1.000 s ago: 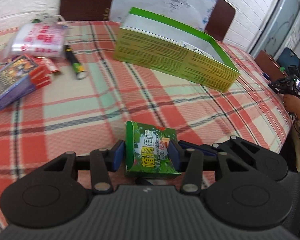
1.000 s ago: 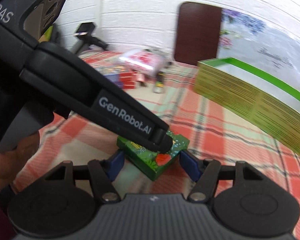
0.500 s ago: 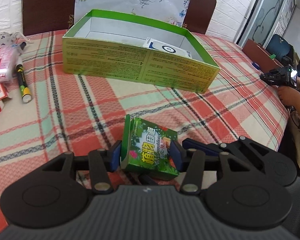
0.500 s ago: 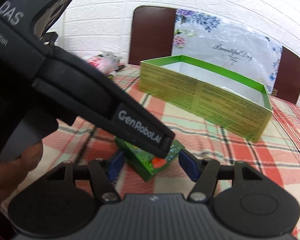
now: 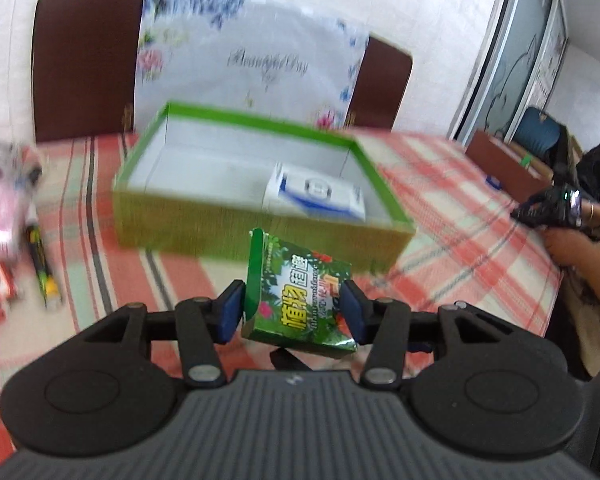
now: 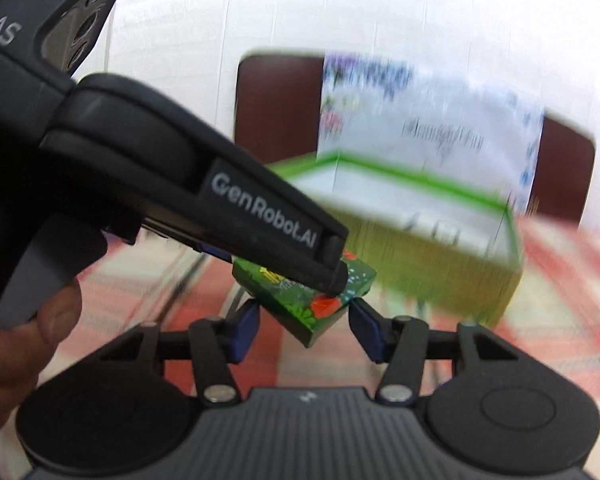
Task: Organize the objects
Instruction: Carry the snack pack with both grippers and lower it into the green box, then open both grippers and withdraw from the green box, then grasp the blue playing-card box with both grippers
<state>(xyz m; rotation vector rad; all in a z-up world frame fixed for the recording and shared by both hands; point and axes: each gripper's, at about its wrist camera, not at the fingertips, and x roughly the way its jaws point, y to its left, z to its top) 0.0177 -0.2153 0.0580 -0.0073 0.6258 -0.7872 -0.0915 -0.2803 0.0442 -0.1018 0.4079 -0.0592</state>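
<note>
Holding the green packet clamped in my left gripper, lifted above the checkered desk before the green box; my right gripper gapes beneath, empty.

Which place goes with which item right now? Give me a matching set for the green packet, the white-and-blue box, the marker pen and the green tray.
Things:
1. green packet
2. white-and-blue box
3. marker pen
4. green tray

Places:
A. lying on the checked tablecloth, left of the tray
B. inside the tray, at its right end
C. gripped between the pads of the left gripper
D. on the tablecloth, ahead of the packet

Pairs: 1-C, 2-B, 3-A, 4-D
</note>
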